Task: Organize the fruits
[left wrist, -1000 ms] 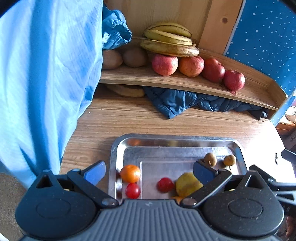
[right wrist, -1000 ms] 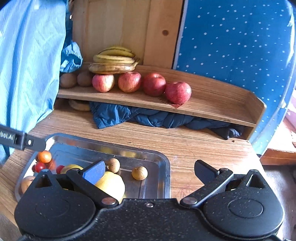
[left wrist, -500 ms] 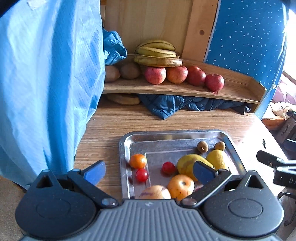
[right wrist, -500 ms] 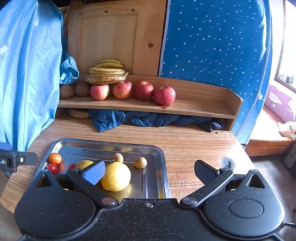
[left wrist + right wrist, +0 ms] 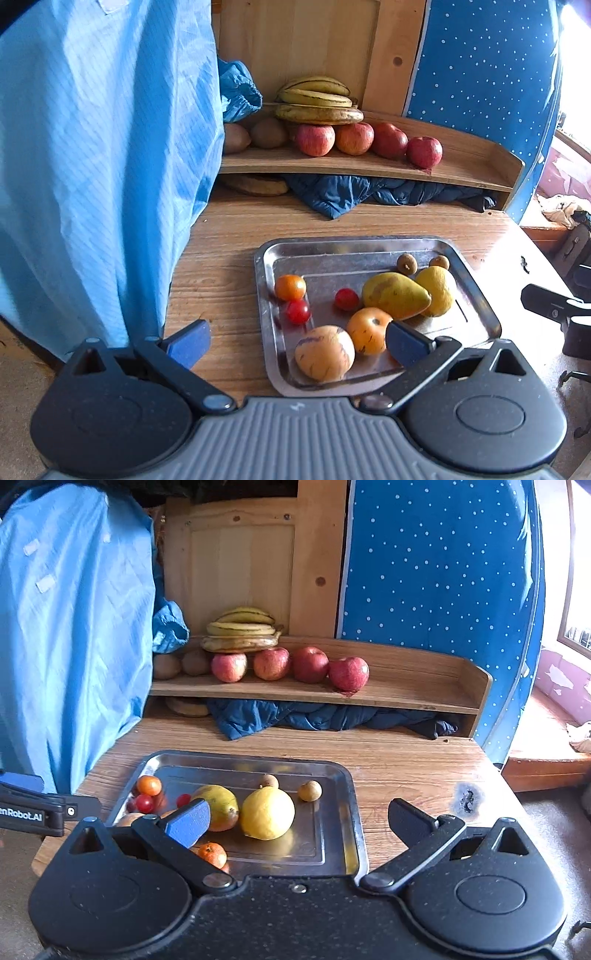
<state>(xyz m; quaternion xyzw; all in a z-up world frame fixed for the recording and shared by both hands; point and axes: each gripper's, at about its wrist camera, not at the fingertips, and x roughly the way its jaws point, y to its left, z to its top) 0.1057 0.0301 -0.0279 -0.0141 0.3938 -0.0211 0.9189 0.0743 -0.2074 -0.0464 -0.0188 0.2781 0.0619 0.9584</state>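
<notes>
Both claws hang spread and empty, left gripper [image 5: 295, 338] and right gripper [image 5: 299, 814], lower frame. The lemon [image 5: 267, 813] looks firm, waxy; grip its middle.

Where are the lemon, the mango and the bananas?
lemon [image 5: 267, 813], right wrist view, middle of its peel.
mango [image 5: 395, 295], left wrist view, its wide body.
bananas [image 5: 240, 635], right wrist view, middle of the bunch.

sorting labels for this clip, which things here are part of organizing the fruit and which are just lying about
Part of the job:
metal tray
lemon
mango
cherry tomatoes
apples
bananas
wooden shelf

Just lying about:
light blue cloth
dark blue jacket
dotted blue panel
</notes>
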